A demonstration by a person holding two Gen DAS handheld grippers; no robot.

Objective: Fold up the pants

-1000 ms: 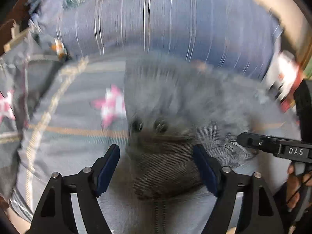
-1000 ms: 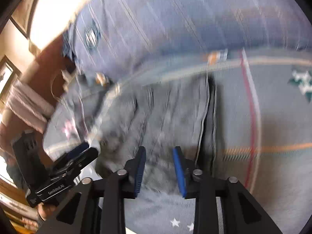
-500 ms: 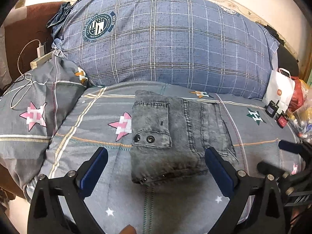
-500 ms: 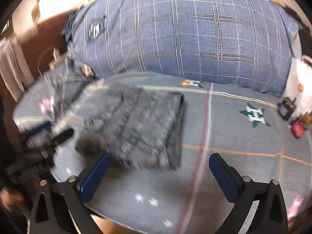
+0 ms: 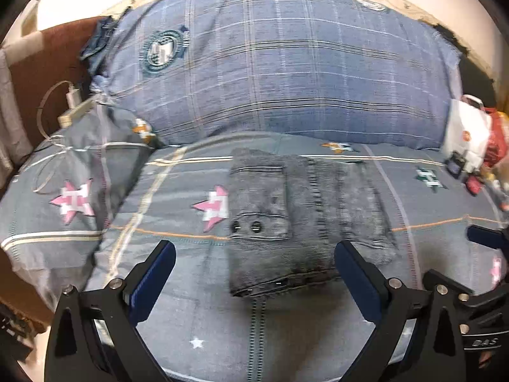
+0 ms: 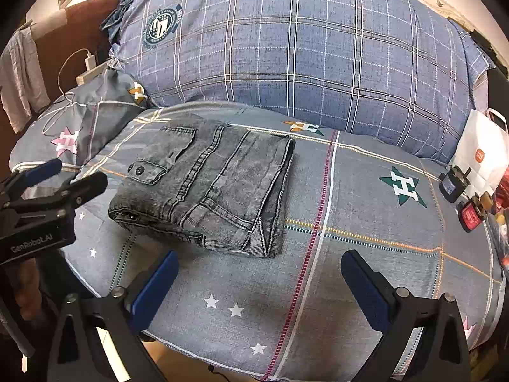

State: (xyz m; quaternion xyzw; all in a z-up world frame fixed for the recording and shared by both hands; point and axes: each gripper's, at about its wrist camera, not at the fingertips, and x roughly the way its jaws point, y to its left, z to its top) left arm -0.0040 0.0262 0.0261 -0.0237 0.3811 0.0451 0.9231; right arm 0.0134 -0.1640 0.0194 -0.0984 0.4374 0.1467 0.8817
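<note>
A charger cable (image 6: 65, 73) is being partly hidden at the far left edge. The left gripper (image 5: 254, 273) is being held with jaws spread wide, nothing between them. The folded pants (image 6: 206, 187) are lying on the grey bedsheet (image 6: 366, 222), below the plaid pillow (image 6: 302, 51). The right gripper (image 6: 259, 286) is likewise being held spread and empty. A white bag (image 6: 483, 156) is being cut off at the right rim.

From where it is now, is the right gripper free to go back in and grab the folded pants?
Probably yes. The right gripper is open and holds nothing, and the folded pants lie ahead and slightly left on the bedsheet, with only bare sheet between. The left gripper sits off to the side.
</note>
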